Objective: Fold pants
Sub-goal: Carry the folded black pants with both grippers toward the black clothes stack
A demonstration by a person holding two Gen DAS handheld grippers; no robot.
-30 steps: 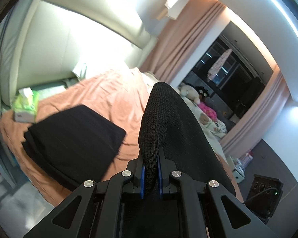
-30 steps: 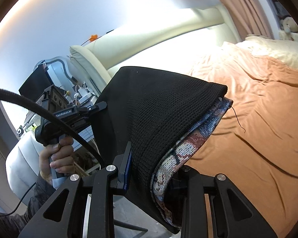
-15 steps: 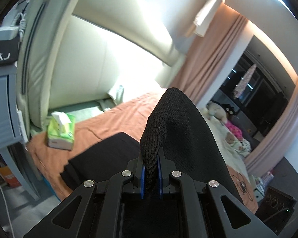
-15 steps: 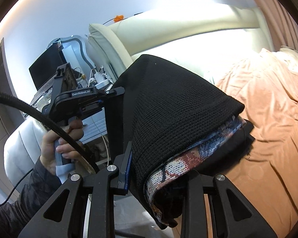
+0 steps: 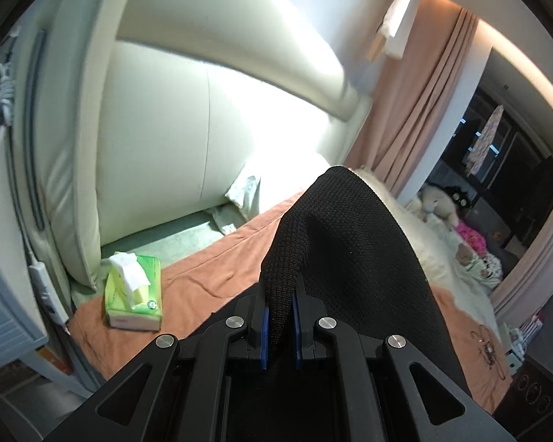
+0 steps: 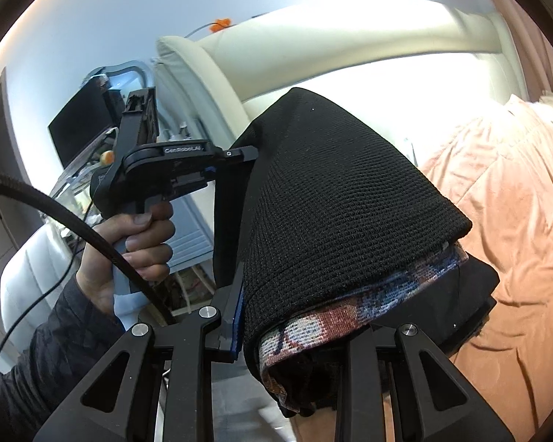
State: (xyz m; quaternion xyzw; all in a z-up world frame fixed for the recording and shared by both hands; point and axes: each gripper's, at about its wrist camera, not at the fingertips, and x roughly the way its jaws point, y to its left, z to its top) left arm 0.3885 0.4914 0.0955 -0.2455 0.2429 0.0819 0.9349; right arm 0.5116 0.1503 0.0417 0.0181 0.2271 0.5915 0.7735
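Observation:
The black knit pants [image 5: 354, 250] hang in the air above the bed, held by both grippers. My left gripper [image 5: 279, 328] is shut on one edge of them. My right gripper [image 6: 295, 339] is shut on a thick bunch of the pants [image 6: 335, 199], where a patterned red and blue band [image 6: 350, 313] shows under the black knit. The left gripper [image 6: 217, 169] and the hand holding it show in the right wrist view, pinching the pants' left edge. The lower part of the pants is hidden behind the grippers.
An orange bedsheet [image 5: 202, 276] covers the bed, also seen in the right wrist view [image 6: 516, 221]. A green tissue box [image 5: 134, 294] sits near the cream padded headboard [image 5: 173, 129]. Plush toys [image 5: 442, 202] lie at the far side. A nightstand with a monitor [image 6: 81, 125] stands left.
Both grippers have lifted and swung the pants toward the headboard. The black folded pile on the sheet has dropped almost out of the left view. The two grippers stand closer together.

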